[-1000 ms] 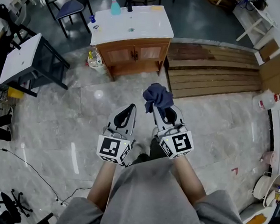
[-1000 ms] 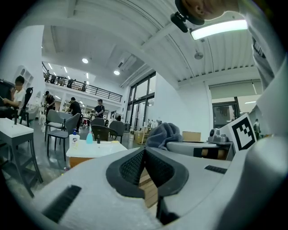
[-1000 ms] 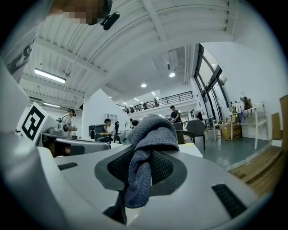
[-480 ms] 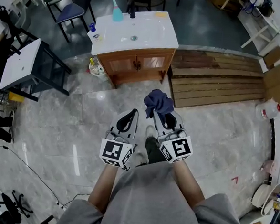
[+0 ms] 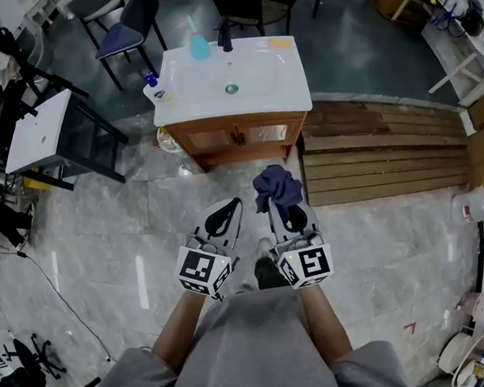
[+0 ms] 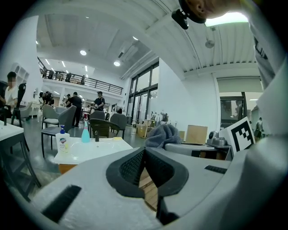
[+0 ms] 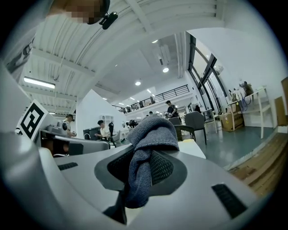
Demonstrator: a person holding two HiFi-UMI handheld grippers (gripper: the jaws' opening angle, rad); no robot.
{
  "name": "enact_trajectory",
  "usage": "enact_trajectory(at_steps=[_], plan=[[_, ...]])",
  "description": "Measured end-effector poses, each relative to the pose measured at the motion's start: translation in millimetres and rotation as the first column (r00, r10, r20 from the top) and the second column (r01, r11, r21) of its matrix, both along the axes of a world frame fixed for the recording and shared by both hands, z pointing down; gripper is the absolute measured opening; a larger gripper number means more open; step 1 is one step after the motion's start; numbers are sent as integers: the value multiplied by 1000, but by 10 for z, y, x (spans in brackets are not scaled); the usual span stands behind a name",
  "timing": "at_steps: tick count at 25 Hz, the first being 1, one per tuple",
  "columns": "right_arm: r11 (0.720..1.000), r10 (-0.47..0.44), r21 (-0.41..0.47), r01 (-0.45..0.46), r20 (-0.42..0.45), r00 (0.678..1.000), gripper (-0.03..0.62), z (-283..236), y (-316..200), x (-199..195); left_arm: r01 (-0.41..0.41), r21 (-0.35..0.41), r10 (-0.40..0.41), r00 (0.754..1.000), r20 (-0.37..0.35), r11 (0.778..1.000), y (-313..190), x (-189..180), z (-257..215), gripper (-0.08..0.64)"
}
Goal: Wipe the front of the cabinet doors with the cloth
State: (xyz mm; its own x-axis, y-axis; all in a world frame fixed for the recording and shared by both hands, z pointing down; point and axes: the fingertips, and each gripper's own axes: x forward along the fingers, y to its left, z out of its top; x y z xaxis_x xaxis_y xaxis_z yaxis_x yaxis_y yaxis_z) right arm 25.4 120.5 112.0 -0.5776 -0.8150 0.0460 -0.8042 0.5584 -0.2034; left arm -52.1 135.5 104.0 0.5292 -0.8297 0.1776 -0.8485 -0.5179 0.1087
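Note:
A wooden vanity cabinet with two doors (image 5: 246, 136) and a white sink top (image 5: 233, 84) stands ahead on the floor. My right gripper (image 5: 283, 201) is shut on a dark blue cloth (image 5: 276, 185), which bunches above its tips (image 7: 148, 134). My left gripper (image 5: 226, 215) is beside it, shut with nothing held (image 6: 144, 155). Both grippers hover above the marble floor, short of the cabinet's front. In the left gripper view the cloth (image 6: 163, 134) shows to the right, and the sink top (image 6: 92, 149) lies ahead.
On the sink top are a teal bottle (image 5: 198, 45), a soap dispenser (image 5: 154, 87) and a black tap (image 5: 226, 37). A wooden pallet (image 5: 385, 153) lies right of the cabinet. A white side table (image 5: 44, 133) and chairs (image 5: 125, 31) stand left. Cables (image 5: 46, 274) run across the floor.
The person has walked toward the cabinet: it sits nearer and larger in the head view. Both grippers kept their pose, the cloth still held in the right one.

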Motion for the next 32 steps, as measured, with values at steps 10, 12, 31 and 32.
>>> enact_trajectory(at_steps=[10, 12, 31, 32], plan=[[999, 31, -31, -29, 49, 998, 74, 270, -664, 144, 29, -58, -26, 998, 49, 998, -646, 106, 235, 8], [999, 34, -39, -32, 52, 998, 74, 329, -733, 115, 25, -68, -21, 998, 59, 997, -739, 87, 285, 8], [979, 195, -33, -201, -138, 971, 74, 1153, -1762, -553, -204, -110, 207, 978, 25, 973, -1925, -548, 1107, 8], [978, 198, -35, -206, -152, 968, 74, 1241, -1809, -581, -204, -112, 207, 978, 21, 973, -1977, -580, 1185, 8]])
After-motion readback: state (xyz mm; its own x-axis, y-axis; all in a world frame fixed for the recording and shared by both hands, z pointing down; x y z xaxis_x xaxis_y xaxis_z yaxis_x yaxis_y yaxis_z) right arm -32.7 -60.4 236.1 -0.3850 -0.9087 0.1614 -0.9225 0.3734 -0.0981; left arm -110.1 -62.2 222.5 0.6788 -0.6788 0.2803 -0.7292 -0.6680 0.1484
